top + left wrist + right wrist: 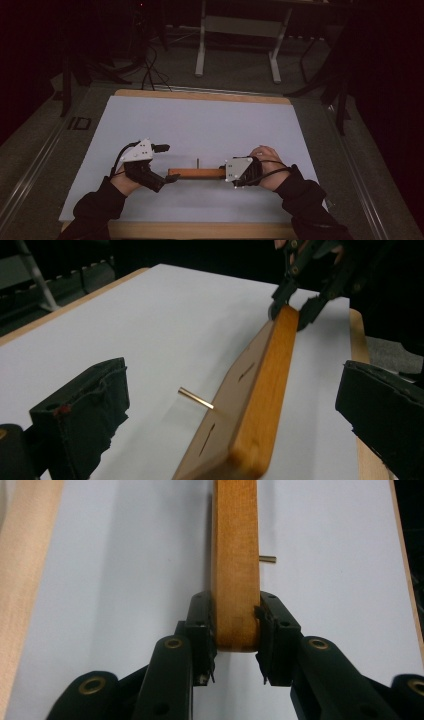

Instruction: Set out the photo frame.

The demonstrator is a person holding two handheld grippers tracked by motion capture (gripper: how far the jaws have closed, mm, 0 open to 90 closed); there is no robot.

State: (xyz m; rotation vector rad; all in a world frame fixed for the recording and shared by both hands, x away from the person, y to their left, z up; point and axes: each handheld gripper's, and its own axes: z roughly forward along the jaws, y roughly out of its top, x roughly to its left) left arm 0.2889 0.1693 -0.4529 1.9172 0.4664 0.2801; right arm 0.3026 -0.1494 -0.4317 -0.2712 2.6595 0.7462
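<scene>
Wooden block [196, 173]: a long, flat slab of orange-brown wood with rounded corners and a smooth, lightly grained finish. It sits near the front middle of the tabletop [200, 125], running left to right between the two hands. In the left gripper view the block [260, 390] stands on a narrow edge, and its broad face carries two thin dark slots. A slim, brass-coloured metal pin [195, 397], a straight round rod, sticks out of that face between the slots. In the high view the pin [198, 162] points toward the far side of the tabletop.

Right gripper [235, 622]: its two black jaws are clamped on the right end of the block [235, 555], pads pressed flat against both broad faces. The jaw arms are matt black plastic with brass-ringed holes. In the high view this gripper [223, 172] carries a grey three-cornered plate, with the person's right hand [267, 165] behind it.

Left gripper [170, 162]: jaws spread wide. In its own view the two black pads, rough and rubbery in texture, stand well apart on either side of the near end of the block, neither touching the wood. Nothing is held.

Tabletop: a pale, matt white sheet over a light wooden board whose edge [200, 95] shows at the far side. Both sleeves are dark fabric.
</scene>
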